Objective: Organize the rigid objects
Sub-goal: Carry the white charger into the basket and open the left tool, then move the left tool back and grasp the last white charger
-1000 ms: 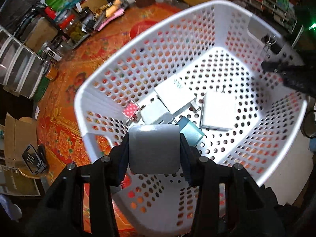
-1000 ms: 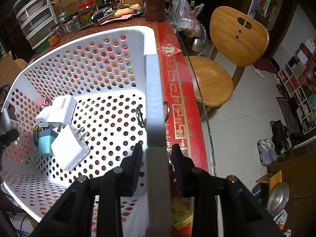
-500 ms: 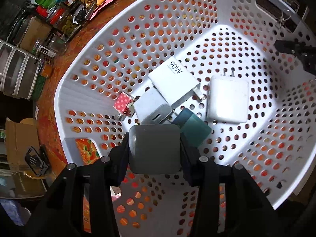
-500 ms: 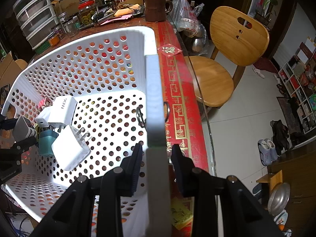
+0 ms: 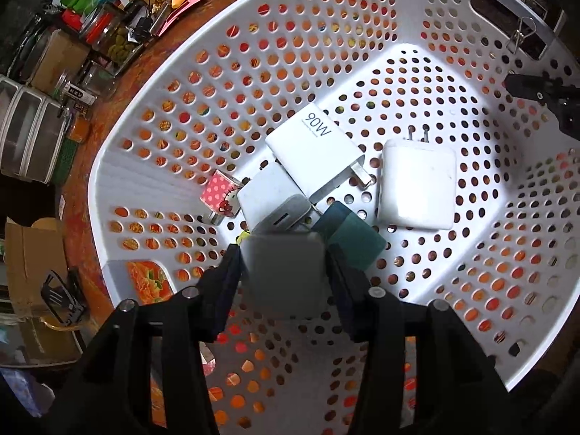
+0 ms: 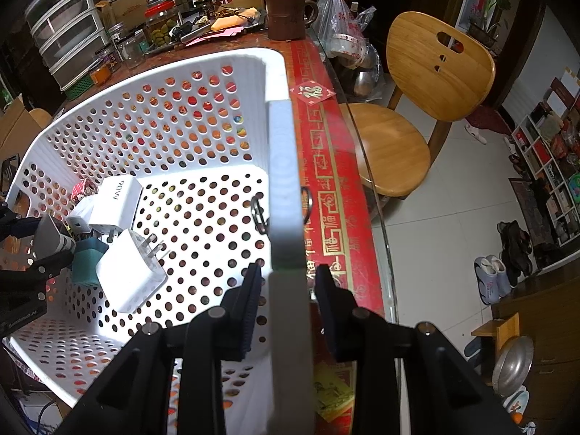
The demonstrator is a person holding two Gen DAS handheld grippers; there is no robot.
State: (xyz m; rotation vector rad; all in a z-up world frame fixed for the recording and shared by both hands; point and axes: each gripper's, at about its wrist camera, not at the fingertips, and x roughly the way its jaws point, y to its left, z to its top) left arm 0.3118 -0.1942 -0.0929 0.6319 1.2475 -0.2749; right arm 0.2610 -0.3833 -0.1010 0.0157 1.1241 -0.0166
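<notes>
Grey charger (image 5: pixel 284 275) between the just-widening jaws of the left gripper (image 5: pixel 284 282), low inside the white basket (image 5: pixel 152 137) — five more chargers piled at 12 o'clock. Right gripper (image 6: pixel 288 290) clamped on the basket rim.

A wooden chair (image 6: pixel 427 83) stands beside the table, brown mug (image 6: pixel 288 16) behind.
</notes>
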